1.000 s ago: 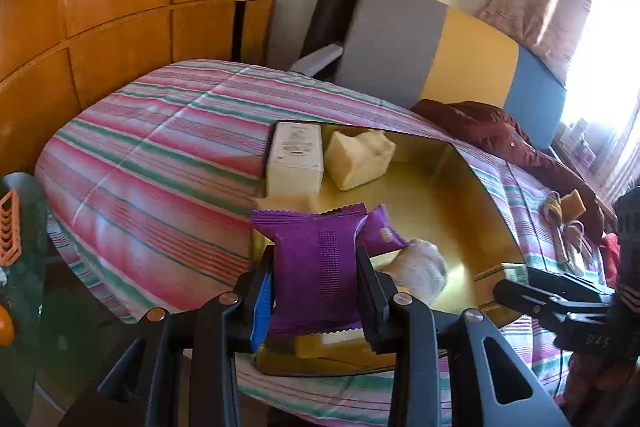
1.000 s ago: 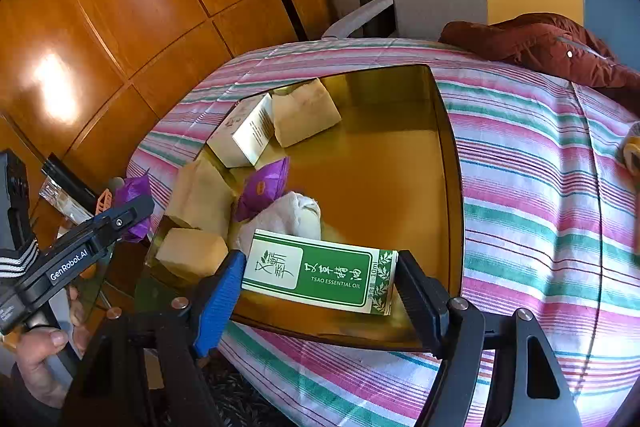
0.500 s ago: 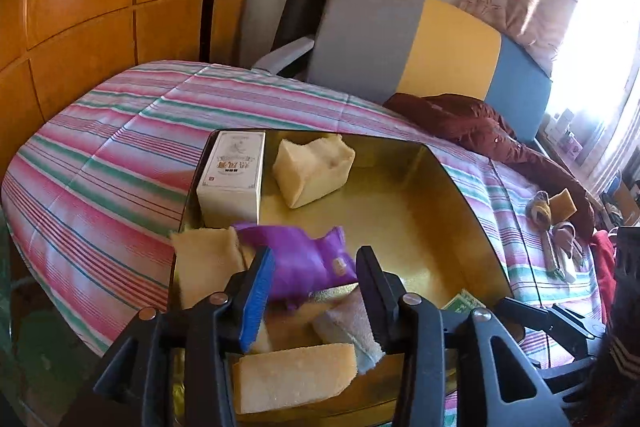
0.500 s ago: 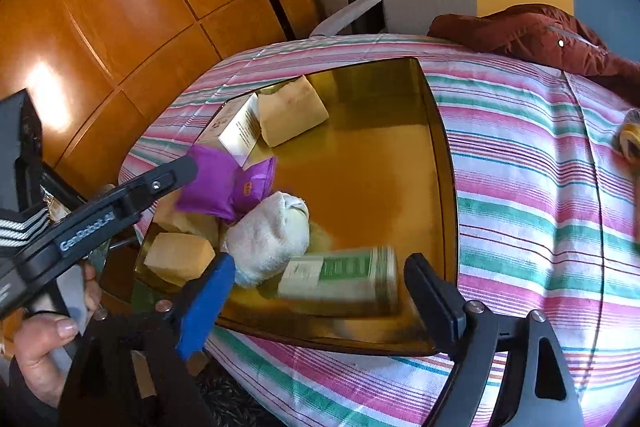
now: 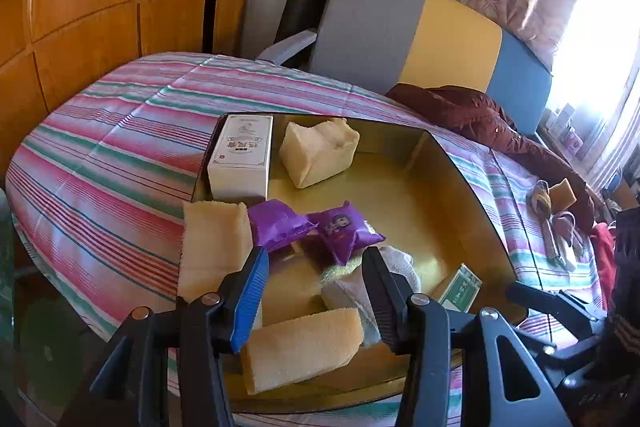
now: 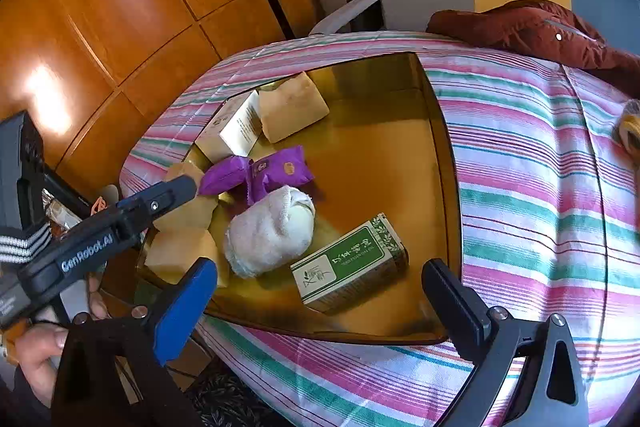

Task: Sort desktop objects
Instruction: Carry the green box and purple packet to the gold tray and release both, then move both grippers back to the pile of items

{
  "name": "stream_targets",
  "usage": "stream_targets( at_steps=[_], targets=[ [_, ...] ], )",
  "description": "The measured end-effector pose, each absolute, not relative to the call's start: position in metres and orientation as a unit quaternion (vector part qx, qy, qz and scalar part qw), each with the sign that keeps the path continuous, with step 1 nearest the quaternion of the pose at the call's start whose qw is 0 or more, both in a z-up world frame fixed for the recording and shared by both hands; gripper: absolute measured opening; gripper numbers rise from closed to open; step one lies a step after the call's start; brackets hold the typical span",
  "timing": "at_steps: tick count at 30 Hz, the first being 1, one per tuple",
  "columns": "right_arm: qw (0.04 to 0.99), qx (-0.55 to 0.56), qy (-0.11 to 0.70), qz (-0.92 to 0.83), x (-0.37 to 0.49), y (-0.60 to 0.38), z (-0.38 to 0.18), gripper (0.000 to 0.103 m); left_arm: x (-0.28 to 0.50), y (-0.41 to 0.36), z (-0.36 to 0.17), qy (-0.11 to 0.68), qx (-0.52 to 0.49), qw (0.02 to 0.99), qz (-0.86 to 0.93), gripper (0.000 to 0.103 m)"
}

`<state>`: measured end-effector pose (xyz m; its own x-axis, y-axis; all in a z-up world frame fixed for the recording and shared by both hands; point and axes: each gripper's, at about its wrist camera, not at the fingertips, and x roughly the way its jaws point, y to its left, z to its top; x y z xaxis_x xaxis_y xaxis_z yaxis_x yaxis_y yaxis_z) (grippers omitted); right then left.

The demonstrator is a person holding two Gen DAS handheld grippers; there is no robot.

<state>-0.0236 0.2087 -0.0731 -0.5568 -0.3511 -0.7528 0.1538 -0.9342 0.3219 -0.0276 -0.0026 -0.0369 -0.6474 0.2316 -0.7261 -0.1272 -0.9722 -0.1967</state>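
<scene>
Both claws are standing wide open and holding nothing: left claw, right claw. Green rectangular cardboard box is lying flat inside the golden metal tray, its long axis pointing diagonally toward the tray's far right.

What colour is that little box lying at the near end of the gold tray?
The box is green and white, clearest in the right wrist view.

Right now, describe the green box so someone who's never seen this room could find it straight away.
Find the gold tray on the striped cloth. At the tray's near edge, beside the rolled white towel, lies the green box. It is the only green-labelled item, with white lettering; the other box is plain white.
</scene>
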Motion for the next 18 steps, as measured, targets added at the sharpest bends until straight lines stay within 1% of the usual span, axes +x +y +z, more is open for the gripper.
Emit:
stream_targets(
  at_steps=[10, 13, 18],
  targets=[
    [0.138, 0.424, -0.128, -0.886, -0.016, 0.223, -0.062, 0.103, -0.023, -0.005, -0.032, -0.081, -0.405, 0.095, 0.906, 0.05],
    [0.126, 0.419, -0.126, -0.89, -0.014, 0.228, -0.059, 0.103, -0.021, -0.005, -0.029, -0.083, -0.401, 0.096, 0.907, 0.05],
    [0.102, 0.42, -0.146, -0.89, -0.012, 0.25, -0.062, 0.103, -0.02, 0.0, -0.024, -0.073, -0.398, 0.096, 0.909, 0.05]
  ],
)
